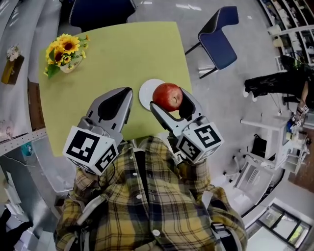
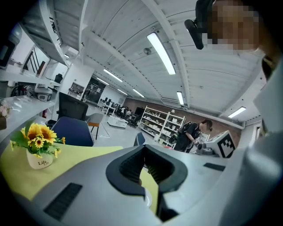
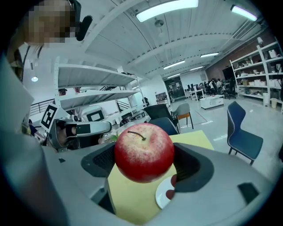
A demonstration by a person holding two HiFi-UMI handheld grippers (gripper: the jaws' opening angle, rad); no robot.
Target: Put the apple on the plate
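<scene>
My right gripper (image 1: pixel 169 101) is shut on a red apple (image 1: pixel 167 96) and holds it in the air near the table's right edge. The apple hangs over the right part of a small white plate (image 1: pixel 146 93), which lies on the yellow-green table (image 1: pixel 122 49). In the right gripper view the apple (image 3: pixel 144 152) fills the space between the jaws, and the plate (image 3: pixel 162 194) shows below it, partly hidden. My left gripper (image 1: pixel 126 94) hovers to the left of the plate with its jaws together and nothing in them (image 2: pixel 148 167).
A pot of sunflowers (image 1: pixel 64 53) stands at the table's far left corner. A blue chair (image 1: pixel 219 33) is off the table's right side, and another chair (image 1: pixel 100 10) is at its far edge. A person in black (image 1: pixel 279 84) stands at the right by white shelving.
</scene>
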